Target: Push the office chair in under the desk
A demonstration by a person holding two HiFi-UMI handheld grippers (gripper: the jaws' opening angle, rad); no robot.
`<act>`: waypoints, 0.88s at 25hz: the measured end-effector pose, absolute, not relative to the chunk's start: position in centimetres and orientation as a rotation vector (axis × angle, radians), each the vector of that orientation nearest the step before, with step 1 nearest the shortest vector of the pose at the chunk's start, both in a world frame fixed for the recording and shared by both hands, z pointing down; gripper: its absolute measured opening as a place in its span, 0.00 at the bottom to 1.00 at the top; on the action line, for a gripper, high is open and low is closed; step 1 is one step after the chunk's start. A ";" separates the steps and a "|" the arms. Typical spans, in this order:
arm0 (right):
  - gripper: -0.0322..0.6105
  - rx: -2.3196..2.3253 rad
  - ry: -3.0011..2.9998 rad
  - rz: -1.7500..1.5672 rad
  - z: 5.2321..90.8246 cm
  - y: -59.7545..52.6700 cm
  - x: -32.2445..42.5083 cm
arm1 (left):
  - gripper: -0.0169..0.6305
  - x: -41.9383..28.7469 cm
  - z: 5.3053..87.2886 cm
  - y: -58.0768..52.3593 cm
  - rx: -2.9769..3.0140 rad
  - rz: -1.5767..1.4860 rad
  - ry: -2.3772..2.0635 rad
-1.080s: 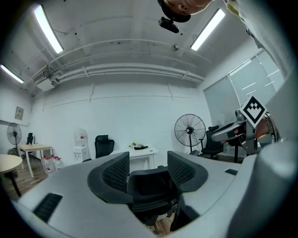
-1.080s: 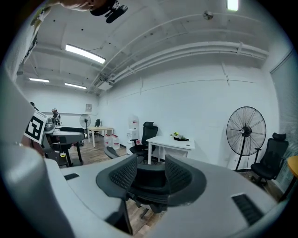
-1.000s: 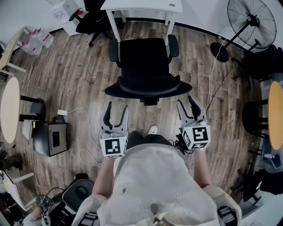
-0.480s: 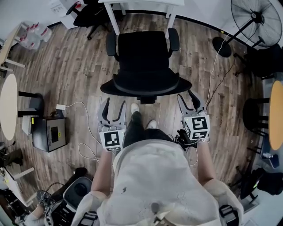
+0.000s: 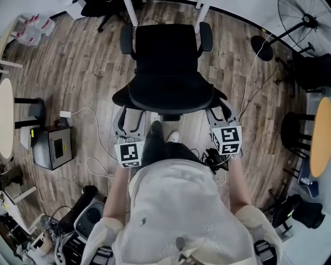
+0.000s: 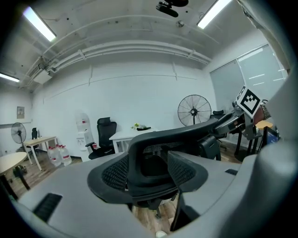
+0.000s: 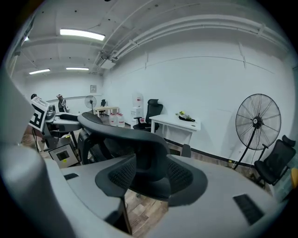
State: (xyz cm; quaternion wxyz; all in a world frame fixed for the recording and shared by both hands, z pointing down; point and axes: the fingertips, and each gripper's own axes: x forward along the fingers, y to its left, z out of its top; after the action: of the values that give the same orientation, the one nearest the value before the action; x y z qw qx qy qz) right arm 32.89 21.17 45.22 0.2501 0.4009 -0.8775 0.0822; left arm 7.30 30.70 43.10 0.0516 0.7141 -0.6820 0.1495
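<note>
**A:** How far along is the push?

**B:** It's barely starting. The chair (image 5: 168, 62) is standing on the floor (image 5: 77, 77) in front of the desk (image 5: 130, 11). Its seat (image 5: 165, 49) is facing the desk and its backrest (image 5: 170, 96) is facing the person (image 5: 176, 207). Only the desk's legs are showing, at the top edge of the head view. The seat isn't lying between them yet, so I'm judging the whole push as still ahead.

**A:** What are the 2 grippers doing?

**B:** The left gripper (image 5: 130, 120) is sitting at the backrest's left rim with its jaws spread. The rim is showing in the gap, and I'm not seeing any pad pressing on it. The right gripper (image 5: 221, 109) is at the right rim. Its jaws have just been opening wider, and the backrest edge is lying between them unpinched.

**A:** What's differing from 1 second ago?

**B:** Then, both grippers were hanging short of the backrest, with bare floor between. Now they're reaching its rim, and the person is stepping in, with a leg (image 5: 155, 140) showing below the chair. The chair itself is looking no nearer the desk's legs.
</note>
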 end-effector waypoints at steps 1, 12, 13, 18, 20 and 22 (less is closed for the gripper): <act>0.38 1.091 -2.383 0.229 45.7 20.7 32.6 | 0.43 6.9 43.5 30.1 2.168 0.459 -2.073; 0.41 1.108 -2.354 0.262 50.1 15.1 30.2 | 0.47 3.6 48.0 24.5 2.154 0.508 -2.046; 0.42 1.112 -2.357 0.257 50.3 14.5 30.0 | 0.47 3.3 48.4 23.9 2.154 0.521 -2.045; 0.43 1.110 -2.372 0.222 51.6 12.3 29.2 | 0.47 2.2 49.9 21.2 2.161 0.552 -2.061; 0.45 1.108 -2.382 0.221 51.8 11.7 29.1 | 0.47 2.0 50.0 20.3 2.167 0.558 -2.064; 0.45 1.106 -2.395 0.221 51.9 11.3 28.7 | 0.47 1.8 50.0 19.4 2.176 0.555 -2.066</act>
State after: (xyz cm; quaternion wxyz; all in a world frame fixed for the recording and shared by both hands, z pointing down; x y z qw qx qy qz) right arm 28.70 11.32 51.91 0.2446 0.4050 -0.8773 0.0809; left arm 1.78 19.42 50.03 0.0451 0.7122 -0.6765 0.1818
